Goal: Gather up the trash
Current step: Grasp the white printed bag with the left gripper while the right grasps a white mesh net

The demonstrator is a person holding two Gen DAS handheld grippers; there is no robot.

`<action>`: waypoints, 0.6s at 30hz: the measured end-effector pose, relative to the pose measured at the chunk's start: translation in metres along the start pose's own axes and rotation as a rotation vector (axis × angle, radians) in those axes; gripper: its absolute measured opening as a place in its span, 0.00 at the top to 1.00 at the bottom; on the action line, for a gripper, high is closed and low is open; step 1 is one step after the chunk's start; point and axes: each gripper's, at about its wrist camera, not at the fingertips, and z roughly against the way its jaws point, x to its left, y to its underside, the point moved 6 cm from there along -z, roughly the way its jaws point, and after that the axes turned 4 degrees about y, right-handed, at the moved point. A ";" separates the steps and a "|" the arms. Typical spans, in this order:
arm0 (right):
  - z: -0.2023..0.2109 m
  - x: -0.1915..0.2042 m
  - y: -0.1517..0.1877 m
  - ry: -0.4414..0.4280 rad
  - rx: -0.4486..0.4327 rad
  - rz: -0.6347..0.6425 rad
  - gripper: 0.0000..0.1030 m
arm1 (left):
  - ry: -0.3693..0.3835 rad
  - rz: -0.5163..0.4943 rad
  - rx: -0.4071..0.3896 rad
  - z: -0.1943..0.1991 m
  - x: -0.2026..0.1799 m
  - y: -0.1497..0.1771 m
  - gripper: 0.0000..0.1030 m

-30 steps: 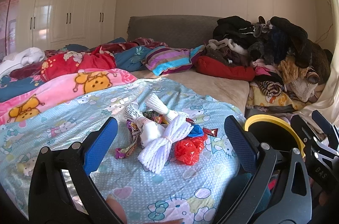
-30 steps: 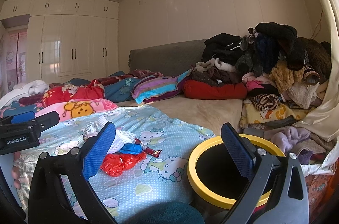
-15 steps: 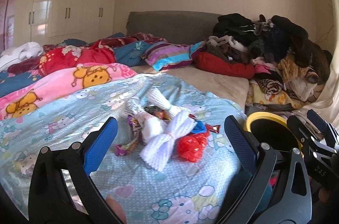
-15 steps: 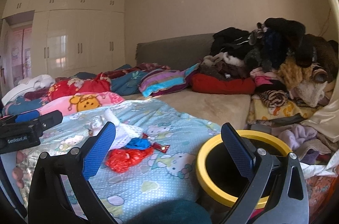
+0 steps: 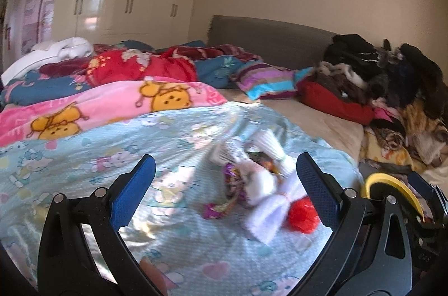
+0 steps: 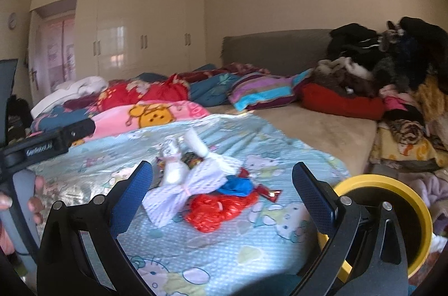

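Note:
A small heap of trash lies on the light blue Hello Kitty blanket (image 6: 252,240): white foam netting (image 6: 193,186), a red plastic bag (image 6: 221,209), a blue scrap (image 6: 235,185) and shiny candy wrappers (image 6: 193,157). In the left wrist view the white netting (image 5: 268,209), the red bag (image 5: 303,214) and a purple wrapper (image 5: 215,207) are blurred. A yellow-rimmed black bin (image 6: 392,212) stands at the bed's right edge; its rim also shows in the left wrist view (image 5: 392,186). My left gripper (image 5: 224,184) and right gripper (image 6: 221,192) are both open and empty, short of the heap.
Folded quilts, pink (image 6: 156,114) and red (image 6: 145,91), and a striped pillow (image 6: 266,91) lie further back on the bed. A pile of clothes (image 6: 392,66) fills the right side. White wardrobes (image 6: 145,35) stand behind. The left gripper's body (image 6: 42,147) is at the left.
Both grippers have swung to the left, so the trash heap and bin sit further right in both views. Both stay open. The trash has not moved.

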 end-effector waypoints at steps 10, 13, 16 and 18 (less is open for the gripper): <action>-0.048 0.008 -0.011 -0.087 0.089 0.016 0.06 | 0.076 0.026 0.045 -0.031 0.021 -0.010 0.10; -0.063 0.001 -0.012 -0.094 0.123 0.013 0.06 | 0.091 0.020 0.092 -0.047 0.015 -0.004 0.10; -0.083 -0.004 -0.011 -0.107 0.166 0.010 0.17 | 0.104 0.018 0.149 -0.065 0.010 0.003 0.10; -0.095 -0.005 -0.009 -0.123 0.199 0.015 0.22 | 0.126 0.009 0.183 -0.076 0.004 0.009 0.12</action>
